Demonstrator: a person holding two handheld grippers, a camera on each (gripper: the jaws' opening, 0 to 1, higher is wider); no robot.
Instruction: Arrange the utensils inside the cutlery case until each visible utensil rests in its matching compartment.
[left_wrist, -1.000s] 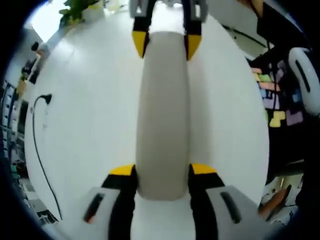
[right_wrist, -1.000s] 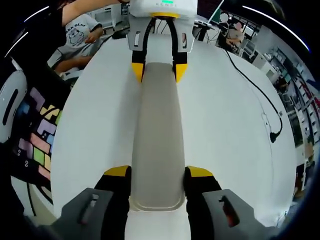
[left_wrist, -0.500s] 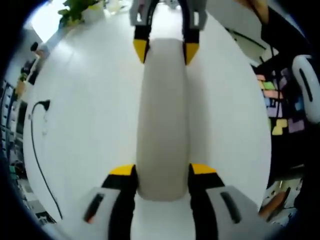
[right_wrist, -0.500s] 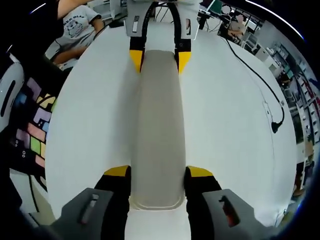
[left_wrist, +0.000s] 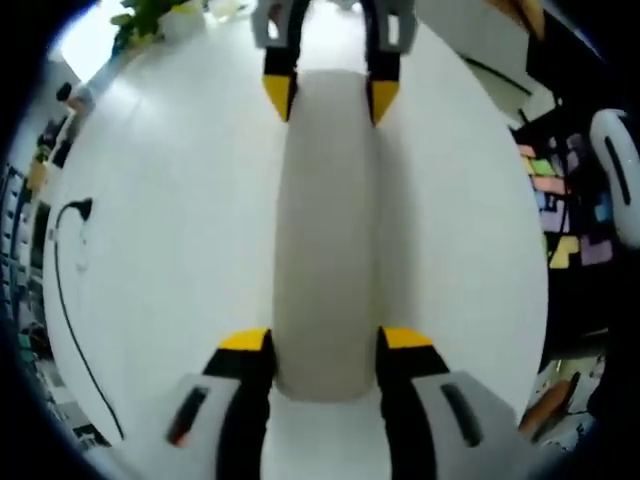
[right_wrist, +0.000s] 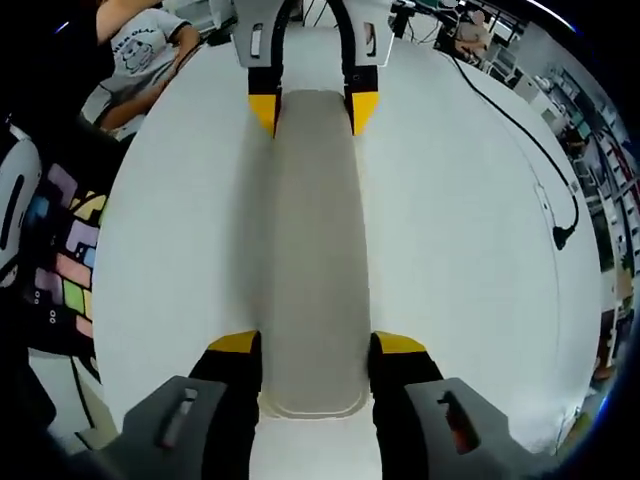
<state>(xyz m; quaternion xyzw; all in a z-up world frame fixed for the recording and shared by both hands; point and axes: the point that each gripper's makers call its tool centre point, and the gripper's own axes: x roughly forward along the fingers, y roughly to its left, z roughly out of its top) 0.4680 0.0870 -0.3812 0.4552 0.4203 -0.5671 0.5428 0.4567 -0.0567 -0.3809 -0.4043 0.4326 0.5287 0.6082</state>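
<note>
Cutlery case (left_wrist: 325, 230), a long pale grey piece with rounded ends, lies on the white table (left_wrist: 160, 250). My left gripper (left_wrist: 325, 345) and right gripper (right_wrist: 312, 350) clamp opposite ends; possibly its closed lid.

left gripper (left_wrist: 323, 345): jaws rise from the bottom of the left gripper view, yellow tips pressed to either side of the cutlery case (left_wrist: 325, 230) at its near end.
right gripper (right_wrist: 312, 348): same pose in the right gripper view, clamping the case's opposite end.
facing: each gripper appears at the top of the other's view.
</note>
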